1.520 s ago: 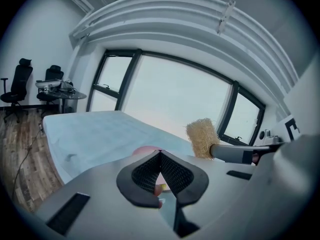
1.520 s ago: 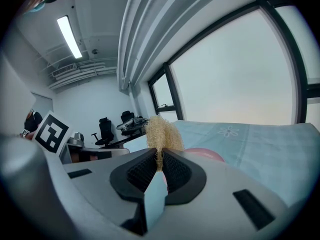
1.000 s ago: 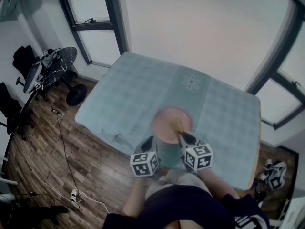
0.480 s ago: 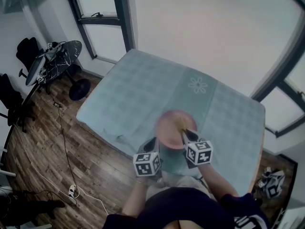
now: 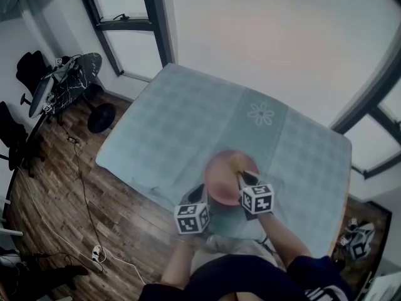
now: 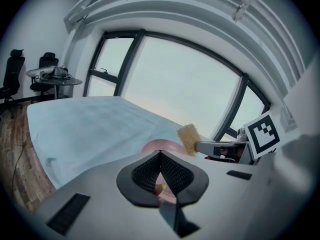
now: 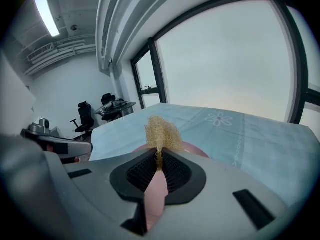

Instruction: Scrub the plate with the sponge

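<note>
Dark top [image 5: 245,279], black-and-white marker cubes [image 5: 192,219]

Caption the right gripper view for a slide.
Right gripper grips the sponge at the plate on the blue tablecloth.

Right gripper [image 7: 159,160] jaws pinch the sponge [image 7: 162,131] over the plate [image 7: 194,149].

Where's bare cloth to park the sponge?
Bare tablecloth stretches left and right of the plate and beyond it past the flower print. Crowded only at the near edge, where the left gripper and right gripper work at the plate.
</note>
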The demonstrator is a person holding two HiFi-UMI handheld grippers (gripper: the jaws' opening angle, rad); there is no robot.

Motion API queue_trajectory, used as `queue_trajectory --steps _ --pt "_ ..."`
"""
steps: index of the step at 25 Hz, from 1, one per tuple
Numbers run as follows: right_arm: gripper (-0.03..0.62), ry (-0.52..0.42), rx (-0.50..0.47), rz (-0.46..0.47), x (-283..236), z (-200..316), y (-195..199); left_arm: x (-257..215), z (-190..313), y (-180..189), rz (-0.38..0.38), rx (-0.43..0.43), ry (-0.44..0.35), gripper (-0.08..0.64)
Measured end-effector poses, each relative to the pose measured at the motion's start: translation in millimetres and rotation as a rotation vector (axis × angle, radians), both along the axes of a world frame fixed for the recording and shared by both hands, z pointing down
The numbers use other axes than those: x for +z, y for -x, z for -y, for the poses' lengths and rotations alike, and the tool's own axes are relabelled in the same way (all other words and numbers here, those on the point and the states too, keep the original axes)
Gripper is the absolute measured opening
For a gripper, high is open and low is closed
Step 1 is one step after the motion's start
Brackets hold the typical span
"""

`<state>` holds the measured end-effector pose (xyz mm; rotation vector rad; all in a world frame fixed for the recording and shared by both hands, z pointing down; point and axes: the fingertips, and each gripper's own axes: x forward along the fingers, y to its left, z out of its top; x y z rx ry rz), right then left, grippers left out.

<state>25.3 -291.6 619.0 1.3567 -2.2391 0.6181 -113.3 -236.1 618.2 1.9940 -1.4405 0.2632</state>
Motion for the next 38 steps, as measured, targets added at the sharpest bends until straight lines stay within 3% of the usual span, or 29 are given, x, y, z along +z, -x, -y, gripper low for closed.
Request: queue_trajectory --steps 22,38 --pt "0.035 0.185 0.030 -0.089 80 42 -4 49 32 6 -0.007 -0.030 0.139 0.008" --pt "0.035 0.239 -0.105 -0.091 85 19 32 49 29 -3 0.008 -0.015 0.137 0.008"
